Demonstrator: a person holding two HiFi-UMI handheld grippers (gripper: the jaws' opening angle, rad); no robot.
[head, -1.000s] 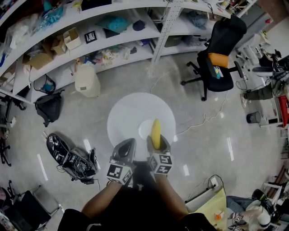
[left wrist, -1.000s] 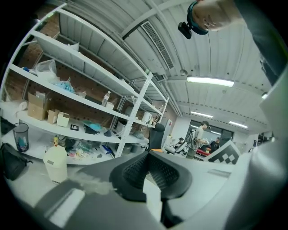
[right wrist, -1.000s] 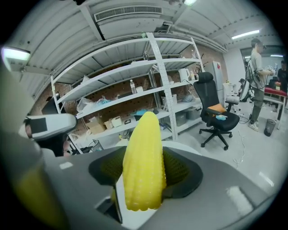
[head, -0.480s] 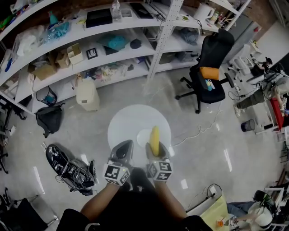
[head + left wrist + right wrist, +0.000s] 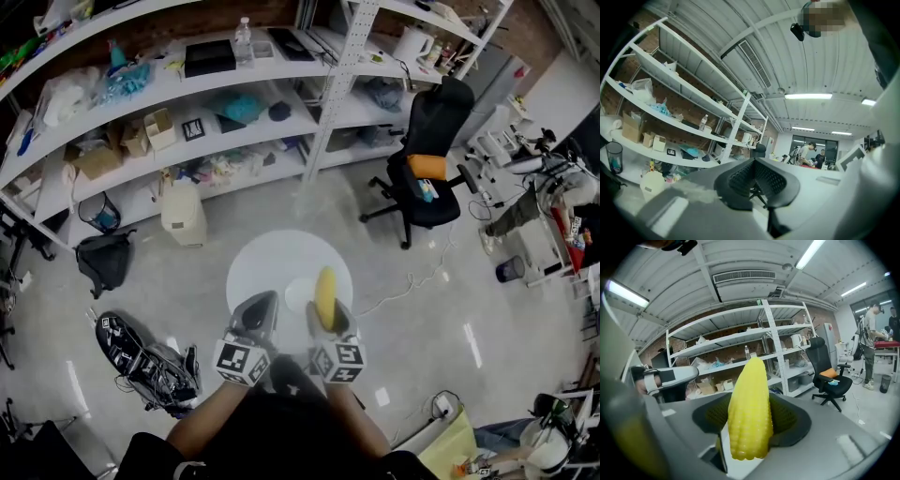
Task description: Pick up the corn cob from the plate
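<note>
A yellow corn cob (image 5: pixel 324 281) stands between the jaws of my right gripper (image 5: pixel 327 309), which is shut on it. In the right gripper view the corn cob (image 5: pixel 748 404) points up and away between the dark meshed pads (image 5: pixel 787 420). Below and beyond it lies a small white plate (image 5: pixel 298 294) on a round white table (image 5: pixel 272 262); nothing is on the plate. My left gripper (image 5: pixel 262 305) hangs beside the right one with its jaws together and nothing in them; the left gripper view shows the same of my left gripper (image 5: pixel 757 176).
Long white shelves (image 5: pixel 234 103) full of boxes and clutter run along the back. A black office chair (image 5: pixel 427 173) stands at right, a white bin (image 5: pixel 183 211) and a black bag (image 5: pixel 101 261) at left, and dark gear (image 5: pixel 150 352) lies on the floor.
Both grippers have risen, the right one carrying the corn cob; the table and plate below look smaller and farther. The jaws have kept their positions.
</note>
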